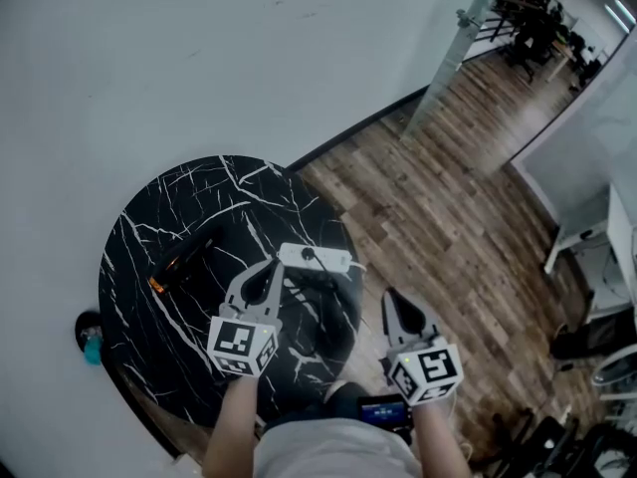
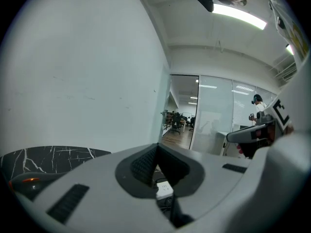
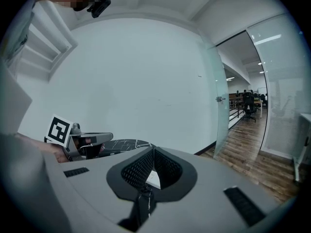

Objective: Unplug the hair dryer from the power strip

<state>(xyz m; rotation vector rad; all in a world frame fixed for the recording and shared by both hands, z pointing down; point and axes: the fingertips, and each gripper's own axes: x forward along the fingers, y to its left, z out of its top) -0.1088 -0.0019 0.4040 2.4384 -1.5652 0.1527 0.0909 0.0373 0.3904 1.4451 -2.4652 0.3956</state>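
Observation:
On the round black marble table [image 1: 149,317] lies a white power strip [image 1: 317,258] with a black plug [image 1: 310,255] in it; a dark cable runs from the plug toward me. A black hair dryer [image 1: 184,264] with an orange end rests at the table's left. My left gripper [image 1: 269,270] hovers shut and empty just before the strip's left end. My right gripper [image 1: 393,302] is shut and empty, off the table's right edge. In the left gripper view the strip [image 2: 164,189] peeks below the closed left gripper [image 2: 156,149]. The right gripper [image 3: 153,152] shows a white sliver of the strip [image 3: 153,179].
A white wall [image 1: 199,58] backs the table. Wooden floor [image 1: 438,197] stretches to the right, with a glass partition [image 1: 458,48] and office furniture beyond. A blue-capped object [image 1: 92,347] sits on the floor left of the table. Chair bases [image 1: 597,366] stand at the far right.

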